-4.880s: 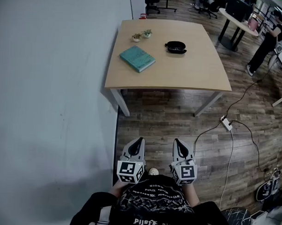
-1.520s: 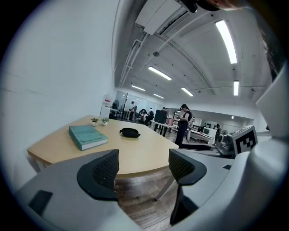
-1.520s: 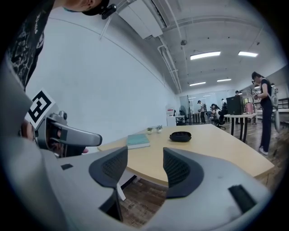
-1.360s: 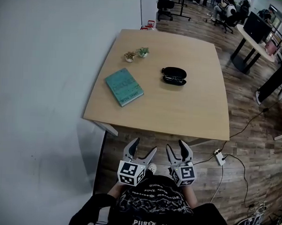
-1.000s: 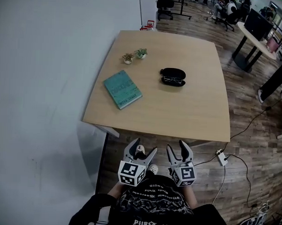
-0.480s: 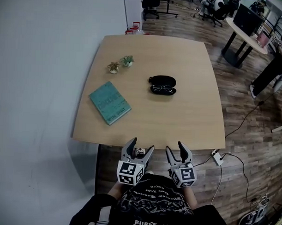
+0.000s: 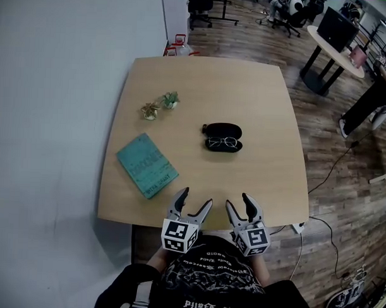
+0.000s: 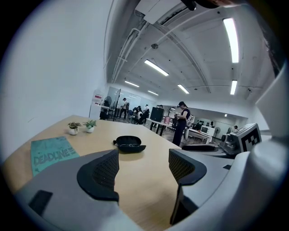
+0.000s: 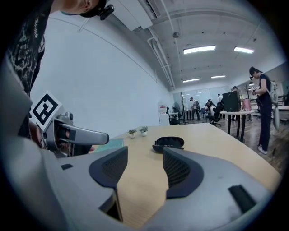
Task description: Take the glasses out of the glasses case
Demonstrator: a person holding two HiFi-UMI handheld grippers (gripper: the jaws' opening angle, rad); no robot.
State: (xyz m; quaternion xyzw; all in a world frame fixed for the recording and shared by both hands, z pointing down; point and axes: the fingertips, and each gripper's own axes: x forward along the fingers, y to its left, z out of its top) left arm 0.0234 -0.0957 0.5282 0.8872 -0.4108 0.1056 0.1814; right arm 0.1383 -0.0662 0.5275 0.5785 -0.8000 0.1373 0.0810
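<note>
Glasses (image 7: 222, 143) lie in the lower half of the open black glasses case (image 7: 222, 129), whose lid is folded back on the far side; the case sits near the middle of the wooden table (image 7: 268, 178). To the left of the case and a little nearer the person lies a teal book (image 7: 146, 165), flat and turned at an angle, well apart from the case. Beyond the book, left of the case and farther back, stand two small potted plants (image 7: 149, 110) (image 7: 169, 100) side by side. Bare tabletop lies between the case and the table's near edge, where both tools are held in the air. The left gripper (image 7: 195, 197) is on the near side of the case and slightly to its left, with its jaws spread and holding nothing; in the left gripper view the case (image 8: 129, 145) shows far off above the gap between them. The right gripper (image 7: 239, 202) is just beside the left one, almost straight in front of the case, with its jaws likewise spread and holding nothing. Far to the right of the case, off the table, a person (image 7: 366, 93) stands on the wooden floor near a round table (image 7: 332, 51), and a power strip (image 7: 298, 228) lies on the floor by the table's near right corner.
</note>
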